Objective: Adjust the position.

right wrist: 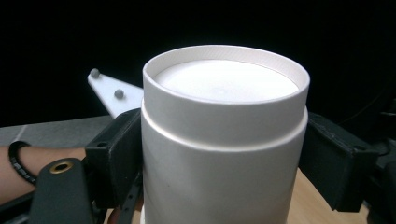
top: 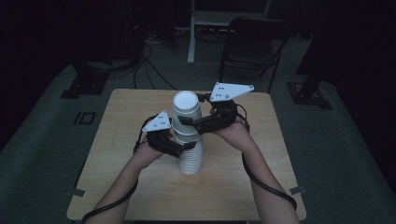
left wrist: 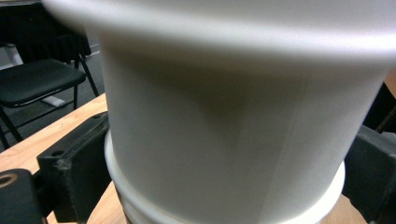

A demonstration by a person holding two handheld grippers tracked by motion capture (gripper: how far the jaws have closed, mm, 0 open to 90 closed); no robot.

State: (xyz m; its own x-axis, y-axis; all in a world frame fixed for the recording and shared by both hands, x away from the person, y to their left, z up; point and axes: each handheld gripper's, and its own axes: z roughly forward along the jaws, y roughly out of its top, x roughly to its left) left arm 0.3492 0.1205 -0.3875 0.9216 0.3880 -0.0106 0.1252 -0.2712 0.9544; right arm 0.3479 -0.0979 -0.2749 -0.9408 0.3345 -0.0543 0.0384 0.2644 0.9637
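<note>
At the centre of a pale wooden table, a tall stack of white paper cups stands upside down, bases up, while a person works on it with 2 hand-held black grippers. The left gripper is clamped around the lower part of the stack, its jaws pressing each side of a cup wall just above a rolled rim in the left gripper view. The right gripper grasps the topmost white paper cup higher up, one jaw on either flank and the recessed base facing the camera.

The job looks to be at its start or middle: the top cup appears partly raised but is not yet free of the nested cups beneath, and no separated cup lies anywhere on the table. What seems left is to pull that cup clear while the lower hold steadies the pile, then set it down. A black folding chair stands beyond the table.
</note>
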